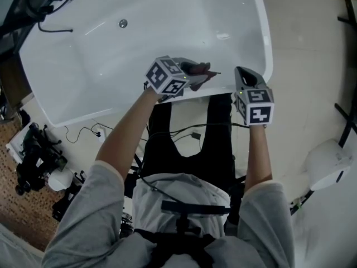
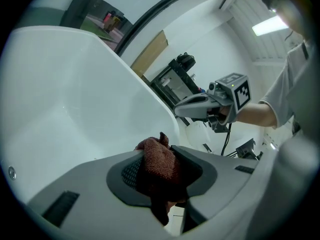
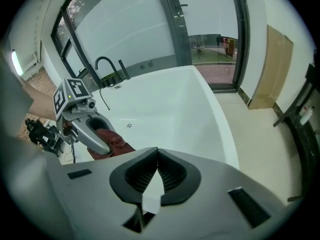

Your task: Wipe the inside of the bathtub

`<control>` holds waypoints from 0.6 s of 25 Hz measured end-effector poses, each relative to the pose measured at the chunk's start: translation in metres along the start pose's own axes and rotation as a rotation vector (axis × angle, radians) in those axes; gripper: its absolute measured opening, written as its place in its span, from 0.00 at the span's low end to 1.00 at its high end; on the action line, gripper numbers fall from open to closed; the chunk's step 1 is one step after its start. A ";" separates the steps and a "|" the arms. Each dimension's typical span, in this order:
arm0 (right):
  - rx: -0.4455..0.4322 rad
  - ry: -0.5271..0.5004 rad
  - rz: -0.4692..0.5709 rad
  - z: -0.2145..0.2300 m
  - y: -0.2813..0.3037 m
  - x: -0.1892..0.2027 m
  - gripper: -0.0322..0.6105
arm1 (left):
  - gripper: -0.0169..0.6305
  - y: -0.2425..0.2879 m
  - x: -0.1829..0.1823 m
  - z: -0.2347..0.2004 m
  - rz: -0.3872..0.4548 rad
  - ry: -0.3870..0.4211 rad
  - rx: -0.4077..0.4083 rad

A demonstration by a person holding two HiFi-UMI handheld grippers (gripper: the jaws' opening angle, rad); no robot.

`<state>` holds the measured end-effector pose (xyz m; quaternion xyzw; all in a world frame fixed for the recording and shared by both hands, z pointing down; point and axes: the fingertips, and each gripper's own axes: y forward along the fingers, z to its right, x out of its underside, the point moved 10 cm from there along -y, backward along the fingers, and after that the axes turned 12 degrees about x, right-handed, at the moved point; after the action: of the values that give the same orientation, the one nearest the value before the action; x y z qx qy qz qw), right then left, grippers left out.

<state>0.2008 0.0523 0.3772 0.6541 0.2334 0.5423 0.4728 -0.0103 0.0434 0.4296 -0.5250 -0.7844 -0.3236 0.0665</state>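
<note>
Head view: left gripper (image 1: 195, 70) has its jaws clamped on a red-brown cloth (image 2: 160, 161), at the near edge of the white bathtub (image 1: 167, 15). Right gripper (image 1: 244, 73) is just beside it at the same edge, jaws pressed together with nothing between them.

One white bathtub (image 1: 167, 15), one red cloth (image 2: 159, 166), two hand-held grippers (image 1: 203, 70) (image 1: 242, 72), one drain (image 1: 122, 23)
</note>
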 end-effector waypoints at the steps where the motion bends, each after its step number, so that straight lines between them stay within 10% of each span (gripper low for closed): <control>1: 0.001 0.000 0.003 0.002 0.005 -0.004 0.05 | 0.21 0.003 0.001 -0.004 -0.011 -0.002 0.008; 15: 0.048 0.116 0.034 0.027 0.067 -0.029 0.05 | 0.21 0.057 0.013 -0.034 -0.196 0.035 0.060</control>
<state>0.2031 -0.0114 0.4227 0.6366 0.2623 0.5815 0.4334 0.0257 0.0478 0.4872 -0.4377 -0.8401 -0.3140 0.0639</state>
